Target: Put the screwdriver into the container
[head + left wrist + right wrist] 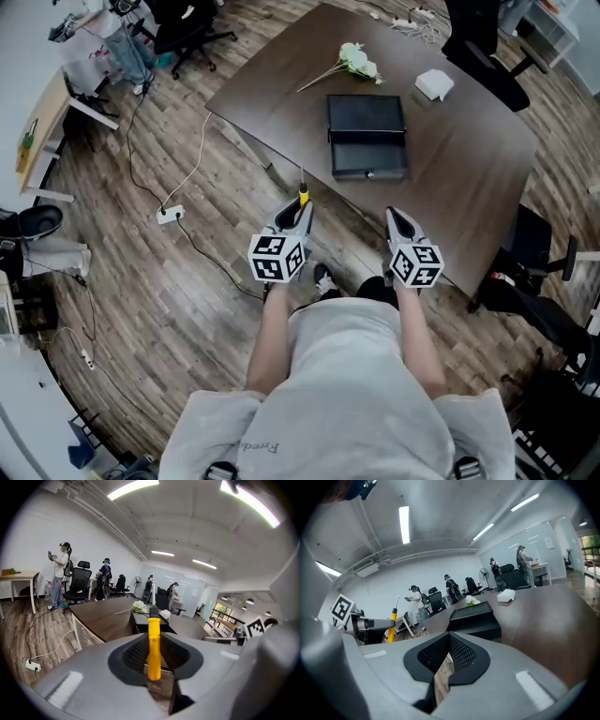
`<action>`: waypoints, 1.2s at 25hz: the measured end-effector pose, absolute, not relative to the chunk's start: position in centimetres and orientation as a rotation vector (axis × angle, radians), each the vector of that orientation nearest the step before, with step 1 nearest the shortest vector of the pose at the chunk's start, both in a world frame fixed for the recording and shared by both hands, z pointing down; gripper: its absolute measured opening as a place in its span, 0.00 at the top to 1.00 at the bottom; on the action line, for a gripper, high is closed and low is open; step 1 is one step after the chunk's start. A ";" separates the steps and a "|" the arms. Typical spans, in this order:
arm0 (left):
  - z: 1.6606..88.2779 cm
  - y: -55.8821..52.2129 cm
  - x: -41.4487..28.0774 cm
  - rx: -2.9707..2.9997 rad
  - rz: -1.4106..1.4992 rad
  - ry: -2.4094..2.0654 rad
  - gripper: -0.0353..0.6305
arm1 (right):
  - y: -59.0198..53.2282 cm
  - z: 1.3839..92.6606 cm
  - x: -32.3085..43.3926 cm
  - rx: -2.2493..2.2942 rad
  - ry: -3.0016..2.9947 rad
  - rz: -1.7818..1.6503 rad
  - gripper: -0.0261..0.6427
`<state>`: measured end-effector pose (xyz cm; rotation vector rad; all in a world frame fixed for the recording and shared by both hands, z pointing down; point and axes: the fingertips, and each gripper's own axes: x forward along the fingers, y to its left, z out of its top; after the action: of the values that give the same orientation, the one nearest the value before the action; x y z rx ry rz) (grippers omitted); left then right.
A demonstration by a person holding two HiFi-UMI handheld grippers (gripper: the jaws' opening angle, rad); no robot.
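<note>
- Screwdriver and container both depend on the table. It fills the space ahead of the person, and its near edge lies just beyond both grippers, which hang over the wooden floor.
- Container is a black box lying flat near the table's middle, well apart from both grippers. Its lid looks to be down, though I cannot tell for sure. If it is, something must lift it before anything goes in.
- Left gripper is clenched on the yellow handle, with its ribbed pads on either side. It is held low and near the body, which I take for a carrying hold rather than a placing one.
- Right gripper has its jaws drawn together on nothing, and only floor shows through the thin slit. It is level with the left one, and is probably kept free to deal with the lid.
- Screwdriver sits in the left jaws, gripped around mid-handle.
  - In both gripper views its long axis stands close to upright. The black collar and metal shaft are above the pads, the tip is up, and the handle's butt hangs below.
  - From the head view it looks foreshortened, with the shaft leaning slightly toward the table.
  - This hold leaves the shaft clear of the jaws. It would likely have to be tipped over to lie flat in so shallow a box.
</note>
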<state>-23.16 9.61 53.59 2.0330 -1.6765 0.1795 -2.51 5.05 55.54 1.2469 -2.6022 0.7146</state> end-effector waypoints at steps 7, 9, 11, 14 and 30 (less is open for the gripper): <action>55.3 6.9 -22.4 2.065 0.209 -1.576 0.75 | 4.0 56.5 0.5 1.365 -2.565 0.776 0.96; 55.9 6.1 -21.7 2.077 0.229 -1.542 0.75 | 3.9 57.1 1.0 1.381 -2.537 0.775 0.96; 56.3 5.4 -21.2 2.088 0.247 -1.512 0.75 | 3.6 57.6 1.1 1.384 -2.520 0.777 0.96; 56.8 3.9 -20.7 2.094 0.264 -1.487 0.75 | 2.5 57.8 1.0 1.383 -2.525 0.794 0.96; 58.5 -6.3 -17.7 2.204 0.499 -1.297 0.75 | -6.5 58.2 -1.1 1.296 -2.575 0.935 0.96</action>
<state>-17.68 -6.29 58.46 2.2038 -1.2969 0.4988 -1.05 -6.47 58.23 1.2964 -2.5747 0.9354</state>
